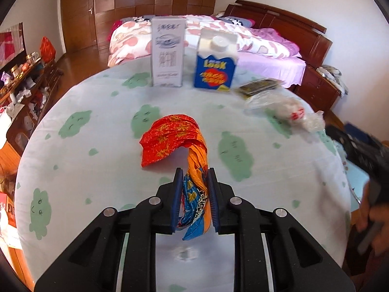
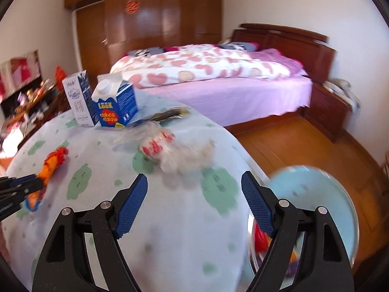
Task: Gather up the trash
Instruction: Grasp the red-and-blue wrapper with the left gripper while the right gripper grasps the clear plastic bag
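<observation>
Trash lies scattered on a round table covered by a pale cloth [image 1: 73, 170] printed with green clouds. The left gripper [image 1: 194, 182] has its blue pads closed narrowly on the twisted tail of a crumpled red and orange wrapper [image 1: 170, 141]. The wrapper's long axis runs away from the fingers, its orange and blue end pinched between the pads, its red bulk lying on the cloth just beyond them.

The right gripper [image 2: 194, 194] hovers over the table with its fingers wide apart and nothing between them. Straight ahead of it, a little beyond the fingertips, lies a clear crumpled plastic bag [image 2: 175, 153] with red print, stretched roughly crosswise to the fingers. This hand is plainly the nearer one to the bag, and the bag is likely its next pickup. The picture is blurred, so the bag's outline is uncertain.

Just right of the right gripper, beside and below the table edge, sits a light blue bin [image 2: 316, 194] with bright scraps inside.

At the table's far side stand a tall white carton [image 1: 167, 51] and a blue carton [image 1: 215, 65] side by side, with a dark flat packet [image 1: 260, 86] near them.

Behind the table is a bed [image 2: 218, 77] with pink bedding, a wooden wardrobe [image 2: 155, 12], and a wood floor.
</observation>
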